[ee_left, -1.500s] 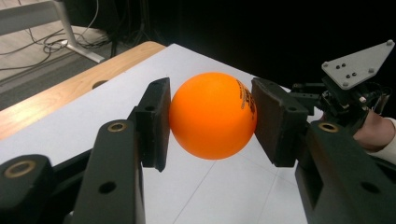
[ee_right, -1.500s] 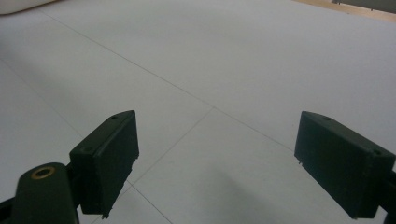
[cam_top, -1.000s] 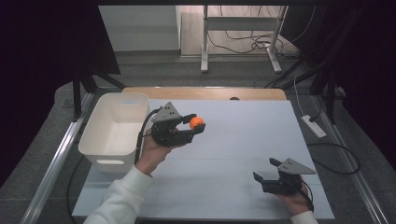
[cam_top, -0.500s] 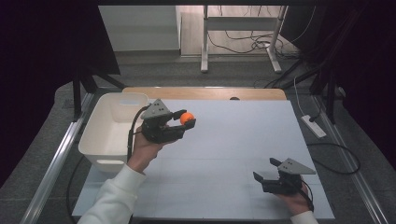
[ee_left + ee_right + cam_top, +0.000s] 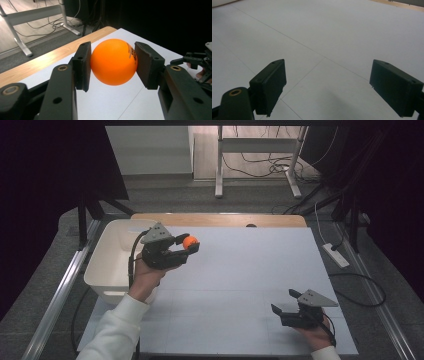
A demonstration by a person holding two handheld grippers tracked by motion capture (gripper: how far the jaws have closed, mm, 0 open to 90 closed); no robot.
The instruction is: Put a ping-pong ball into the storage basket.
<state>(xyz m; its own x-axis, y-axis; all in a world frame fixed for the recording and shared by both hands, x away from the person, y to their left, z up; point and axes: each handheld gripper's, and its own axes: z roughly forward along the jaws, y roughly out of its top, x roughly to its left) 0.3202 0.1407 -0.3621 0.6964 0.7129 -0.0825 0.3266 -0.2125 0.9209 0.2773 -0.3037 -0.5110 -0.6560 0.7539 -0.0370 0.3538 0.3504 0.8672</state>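
Note:
An orange ball point(image 5: 189, 242) point(image 5: 114, 65) with small dark print is clamped between the jaws of my left gripper point(image 5: 186, 247) point(image 5: 112, 66), held in the air above the table's left part, just right of the white bin point(image 5: 111, 260). My right gripper point(image 5: 286, 303) point(image 5: 337, 87) rests low near the table's front right, its jaws wide apart with nothing between them, over bare white board. In the left gripper view the right gripper point(image 5: 197, 62) appears far off at the right edge.
The white board point(image 5: 240, 280) covers the table, with a wooden strip point(image 5: 220, 219) along the far edge. The white bin stands at the left edge. A power strip point(image 5: 335, 255) lies on the floor to the right; desk legs and cables stand beyond.
My left gripper has carried the orange ball leftward and slightly away, closer to the white bin. The right gripper has stayed in place.

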